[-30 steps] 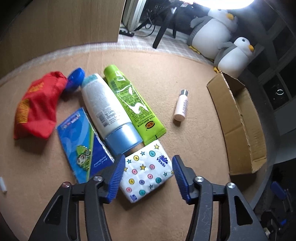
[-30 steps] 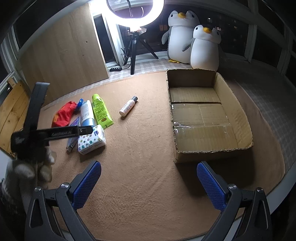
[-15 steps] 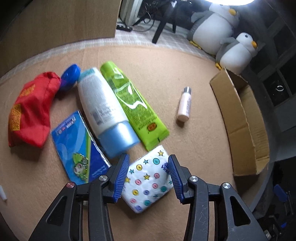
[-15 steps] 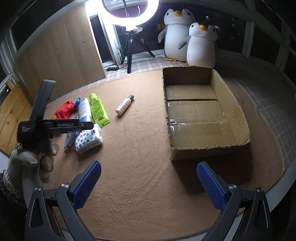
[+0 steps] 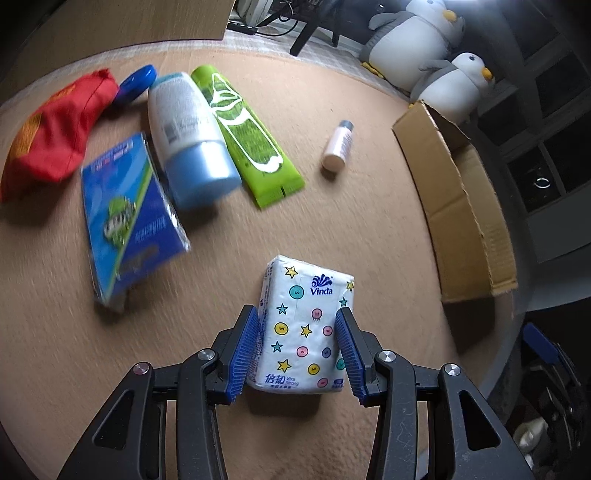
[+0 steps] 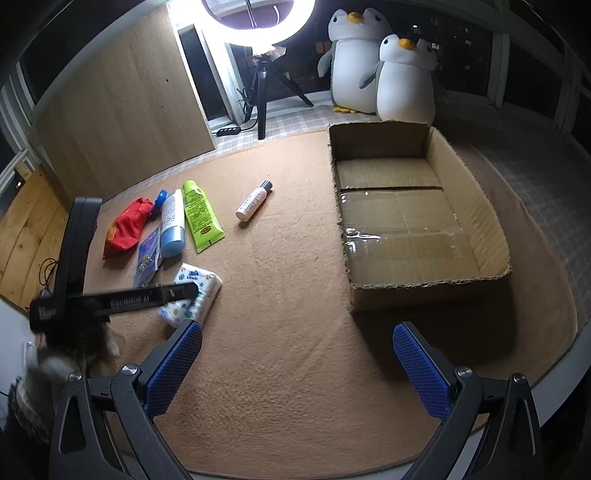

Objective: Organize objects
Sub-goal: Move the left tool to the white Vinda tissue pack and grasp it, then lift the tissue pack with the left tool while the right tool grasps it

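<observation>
Near the table's front edge, the left tongs [image 5: 299,350] are clenched on the tissue pack [image 5: 304,325], their 2 blue pads pressed against its long sides. The pack is white with coloured dots and stars, and its shadow falls on the tan cover just under it; whether it touches the table I cannot tell. In the right wrist view the same pack [image 6: 192,295] shows behind the black bar of the left tongs [image 6: 184,291], with a gloved hand [image 6: 55,365] blurred at the lower left.

Toward the table's left edge lie the other things, well apart from the pack: a red pouch [image 5: 51,136], a blue cap [image 5: 135,86] just beside it, a white bottle [image 5: 188,136] with a light blue cap, a green tube [image 5: 251,136] touching the bottle's side, and a blue packet [image 5: 129,218] in front of the pouch. A small bottle [image 5: 338,146] lies alone toward the middle of the table.

At the table's right edge sits an open cardboard box [image 6: 476,210], with tape shining across its bottom flaps. The right tongs [image 6: 297,365] are released, jaws wide, with only bare tan cover between them, near the front edge and in front of the box.

Beyond the table's far edge stand 2 plush penguins [image 6: 380,66], a ring light [image 6: 258,14] on a tripod, and a wooden panel [image 6: 122,110].
</observation>
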Action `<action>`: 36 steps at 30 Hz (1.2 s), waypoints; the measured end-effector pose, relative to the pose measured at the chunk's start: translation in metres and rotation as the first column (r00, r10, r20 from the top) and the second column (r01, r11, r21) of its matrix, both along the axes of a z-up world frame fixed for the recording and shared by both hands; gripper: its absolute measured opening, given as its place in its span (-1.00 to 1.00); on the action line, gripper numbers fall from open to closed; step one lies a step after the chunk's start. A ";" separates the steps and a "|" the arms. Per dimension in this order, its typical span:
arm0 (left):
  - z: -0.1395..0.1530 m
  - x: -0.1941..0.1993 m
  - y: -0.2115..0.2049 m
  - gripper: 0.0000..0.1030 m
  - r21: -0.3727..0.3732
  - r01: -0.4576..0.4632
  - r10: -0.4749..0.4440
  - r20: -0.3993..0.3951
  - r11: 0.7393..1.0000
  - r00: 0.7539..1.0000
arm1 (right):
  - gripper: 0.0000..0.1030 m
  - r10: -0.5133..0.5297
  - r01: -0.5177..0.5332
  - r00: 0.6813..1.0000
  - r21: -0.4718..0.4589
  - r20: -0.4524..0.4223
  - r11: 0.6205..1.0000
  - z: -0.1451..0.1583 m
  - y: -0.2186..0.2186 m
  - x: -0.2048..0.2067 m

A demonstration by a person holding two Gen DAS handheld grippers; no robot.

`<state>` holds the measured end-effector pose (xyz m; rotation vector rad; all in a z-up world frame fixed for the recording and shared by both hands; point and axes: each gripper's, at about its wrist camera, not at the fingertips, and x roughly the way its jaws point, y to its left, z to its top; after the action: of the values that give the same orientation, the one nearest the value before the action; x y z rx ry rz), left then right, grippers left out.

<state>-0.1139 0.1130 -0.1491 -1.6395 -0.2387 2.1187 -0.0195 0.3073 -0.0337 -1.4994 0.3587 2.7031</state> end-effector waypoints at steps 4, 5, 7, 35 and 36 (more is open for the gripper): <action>0.005 0.019 0.000 -0.01 0.001 0.023 -0.023 -0.018 1.000 1.000 | 0.98 0.027 -0.026 1.000 -0.029 0.010 0.999 -0.005 -0.005 -0.005; 0.006 0.025 -0.001 0.02 -0.003 0.036 -0.036 -0.028 0.999 0.999 | 0.98 0.036 -0.035 0.999 -0.042 0.015 0.998 -0.006 -0.006 -0.007; 0.006 0.031 -0.002 0.04 -0.021 0.055 -0.056 -0.042 0.998 0.998 | 0.98 0.056 -0.055 0.998 -0.075 0.022 0.996 -0.009 -0.009 -0.011; -0.001 0.041 0.003 0.02 0.025 0.087 -0.085 -0.058 0.996 0.995 | -0.37 0.336 -0.269 0.920 -0.299 0.202 0.915 -0.084 -0.071 -0.086; 0.000 0.041 0.003 0.00 0.029 0.080 -0.078 -0.057 0.996 0.995 | -0.41 0.345 -0.275 0.917 -0.311 0.200 0.910 -0.084 -0.072 -0.086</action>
<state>-0.0725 0.1156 -0.1490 -1.5442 -0.1853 2.0880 -0.1055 0.2357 -0.1179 -2.1217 0.5466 2.7264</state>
